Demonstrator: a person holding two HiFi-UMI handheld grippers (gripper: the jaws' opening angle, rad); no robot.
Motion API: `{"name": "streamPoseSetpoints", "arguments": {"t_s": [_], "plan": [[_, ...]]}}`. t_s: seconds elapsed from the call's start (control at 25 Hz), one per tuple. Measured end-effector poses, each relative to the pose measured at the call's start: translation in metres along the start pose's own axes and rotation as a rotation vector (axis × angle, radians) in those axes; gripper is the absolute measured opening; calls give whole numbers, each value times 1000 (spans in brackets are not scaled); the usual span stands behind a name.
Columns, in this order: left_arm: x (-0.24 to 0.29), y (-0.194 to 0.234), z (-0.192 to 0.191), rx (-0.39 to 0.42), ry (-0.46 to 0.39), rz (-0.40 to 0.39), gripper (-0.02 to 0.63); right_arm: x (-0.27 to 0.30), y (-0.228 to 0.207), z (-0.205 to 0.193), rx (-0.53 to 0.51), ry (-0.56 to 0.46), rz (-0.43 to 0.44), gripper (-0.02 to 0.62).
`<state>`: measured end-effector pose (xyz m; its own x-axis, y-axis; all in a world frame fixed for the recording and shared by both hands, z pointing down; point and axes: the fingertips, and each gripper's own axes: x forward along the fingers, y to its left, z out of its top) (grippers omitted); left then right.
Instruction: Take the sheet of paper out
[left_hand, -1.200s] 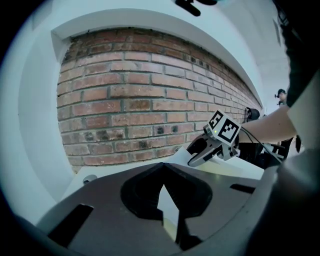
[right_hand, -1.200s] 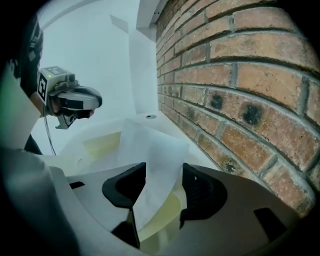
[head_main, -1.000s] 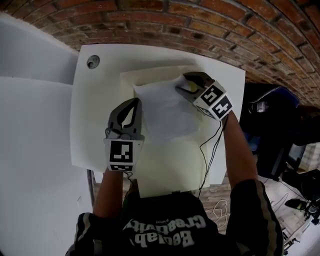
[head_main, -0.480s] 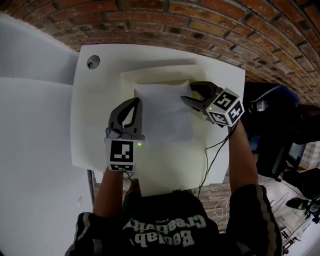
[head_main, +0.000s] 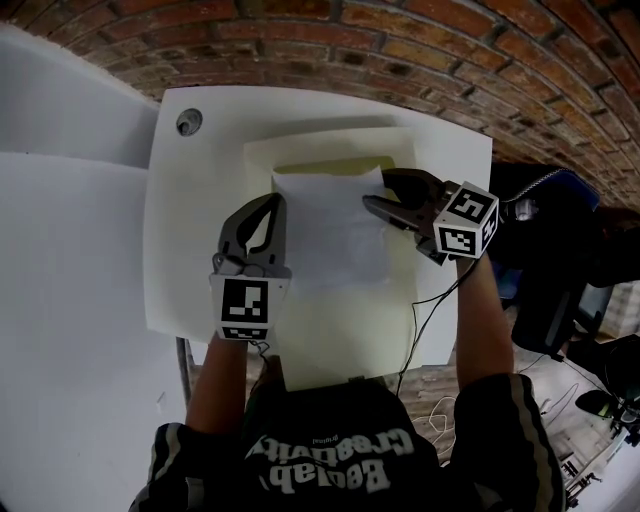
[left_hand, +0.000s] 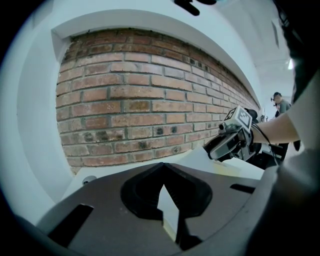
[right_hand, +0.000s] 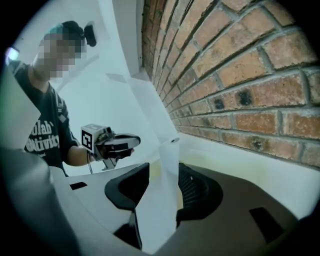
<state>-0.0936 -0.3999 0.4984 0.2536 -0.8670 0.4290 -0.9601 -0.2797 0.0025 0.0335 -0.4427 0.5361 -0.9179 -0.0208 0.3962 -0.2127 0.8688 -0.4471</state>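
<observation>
1. At the bottom of the head view is the person's dark shirt (head_main: 320, 460) with pale lettering. Both forearms reach up the frame over a white table (head_main: 190, 260).
2. A thin black cable (head_main: 412, 330) hangs down from the right hand, at the lower right of the table.
3. Left of the centre, the left gripper (head_main: 276, 202) points up the frame. Its jaws are closed at the tips. In the left gripper view a pale strip with a cream edge sits between them, and it seems to be the edge of the folder (head_main: 340, 330).
4. This cream folder lies flat on the table, from the table's lower edge up to the upper middle of the frame.
5. The sheet of paper (head_main: 335, 235) lies on the upper half of the folder, in the centre of the frame, just right of the left gripper's tips.
6. Right of the centre, the right gripper (head_main: 377, 190) points left at the sheet's right edge. Its jaws stand wide apart and have just been closing a little. The sheet's raised, curled edge stands between them, but the pads do not press it.
7. In the upper left, a round hole (head_main: 187, 122) sits in the table's corner.
8. Along the top runs a red brick wall (head_main: 320, 40).
</observation>
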Motion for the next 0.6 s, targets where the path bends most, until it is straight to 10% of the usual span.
{"name": "streamPoseSetpoints", "arguments": {"t_s": [0.6], "plan": [[-7,-4,0,4,-5,-11,1,0,9,-31,-80,100,-70,160]]}}
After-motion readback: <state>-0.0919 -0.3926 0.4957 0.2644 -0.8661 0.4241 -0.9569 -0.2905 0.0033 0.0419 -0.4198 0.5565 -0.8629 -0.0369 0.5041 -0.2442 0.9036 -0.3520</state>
